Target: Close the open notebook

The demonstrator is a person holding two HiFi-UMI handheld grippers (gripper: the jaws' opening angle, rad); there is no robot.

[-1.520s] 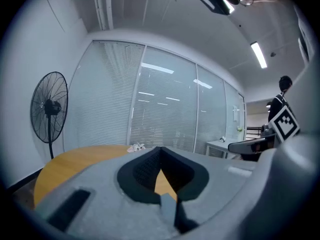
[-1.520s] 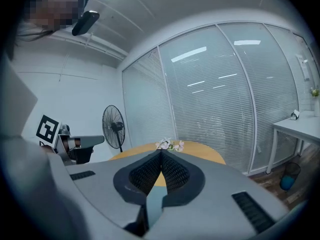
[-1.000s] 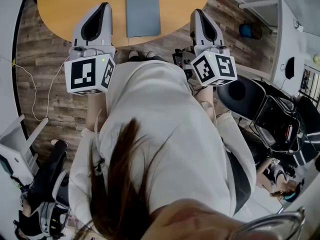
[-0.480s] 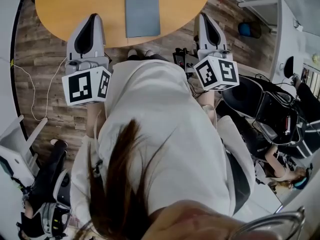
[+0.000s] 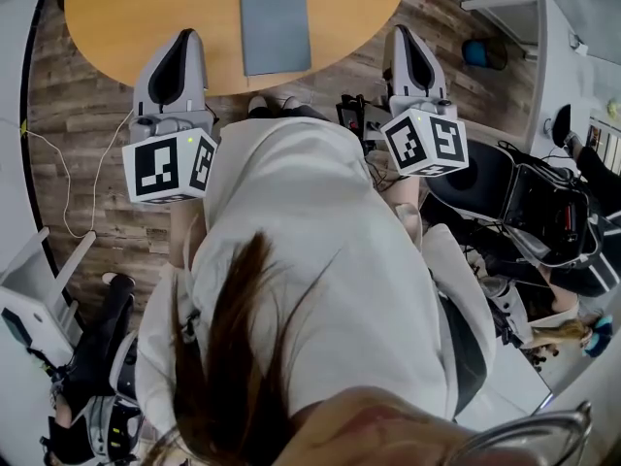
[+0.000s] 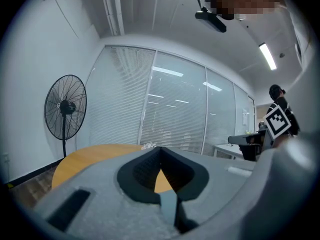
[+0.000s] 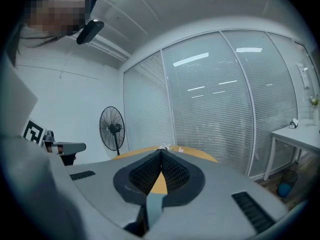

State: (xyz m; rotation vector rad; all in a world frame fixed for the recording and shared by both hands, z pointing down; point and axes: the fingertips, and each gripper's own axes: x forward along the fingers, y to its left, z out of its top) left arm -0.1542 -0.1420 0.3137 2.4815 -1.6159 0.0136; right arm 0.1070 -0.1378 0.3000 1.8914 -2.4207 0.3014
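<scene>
A grey-blue notebook (image 5: 276,30) lies shut and flat on the round orange table (image 5: 136,8), near its front edge. My left gripper (image 5: 184,35) hovers at the table's edge, left of the notebook, apart from it. My right gripper (image 5: 400,29) hangs off the table's right edge, over the wooden floor. In the left gripper view the left gripper (image 6: 160,148) has its jaws meeting, shut with nothing between them. In the right gripper view the right gripper (image 7: 161,150) is likewise shut on nothing. The notebook is hidden in both gripper views.
A black chair (image 5: 471,178) and dark equipment stand to my right. A white cable (image 5: 60,163) trails over the floor at left. A standing fan (image 6: 65,106) and a glass wall with blinds lie beyond the table. A white desk (image 7: 295,134) stands far right.
Both grippers have drawn back slightly from the table towards my body. The notebook has not moved.
</scene>
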